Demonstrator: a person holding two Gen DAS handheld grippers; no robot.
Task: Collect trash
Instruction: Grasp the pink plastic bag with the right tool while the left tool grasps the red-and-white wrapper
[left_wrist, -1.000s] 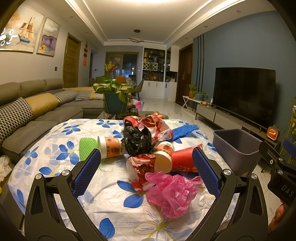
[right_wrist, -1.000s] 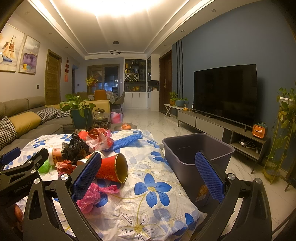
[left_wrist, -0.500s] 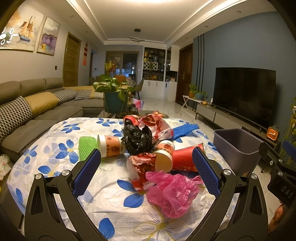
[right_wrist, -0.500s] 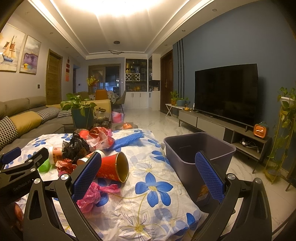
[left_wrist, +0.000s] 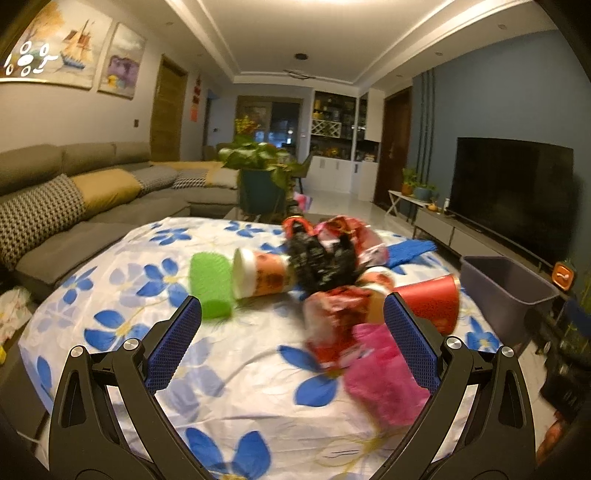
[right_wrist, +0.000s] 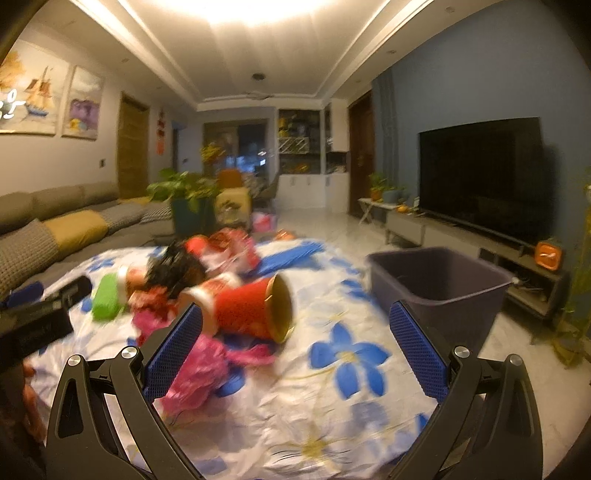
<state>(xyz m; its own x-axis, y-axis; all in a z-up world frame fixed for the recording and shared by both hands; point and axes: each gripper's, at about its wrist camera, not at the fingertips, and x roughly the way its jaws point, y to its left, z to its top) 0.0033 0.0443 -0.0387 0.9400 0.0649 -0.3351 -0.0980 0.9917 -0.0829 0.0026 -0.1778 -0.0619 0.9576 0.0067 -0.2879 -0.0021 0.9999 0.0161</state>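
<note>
Red paper cup (right_wrist: 255, 310), on its side on the table (right_wrist: 332, 406): likely light, crushable; pinch at rim. Left gripper (left_wrist: 291, 343), right gripper (right_wrist: 295, 350): both spread, empty.

The trash lies in a heap on the table (left_wrist: 110, 295), toward its right edge. A red cup (right_wrist: 255, 310) lies on its side, its open mouth toward the bin (right_wrist: 436, 291), which stands just beside that edge, open and seemingly empty. A pink bag (left_wrist: 384, 380) is crumpled nearest the front edge. A black bag (left_wrist: 325, 258) sits in the middle of the heap. A paper cup (left_wrist: 258, 273) lies on its side, and a green piece (left_wrist: 210, 284) is just beside it on the left. A blue piece (left_wrist: 410, 251) lies toward the far edge.
</note>
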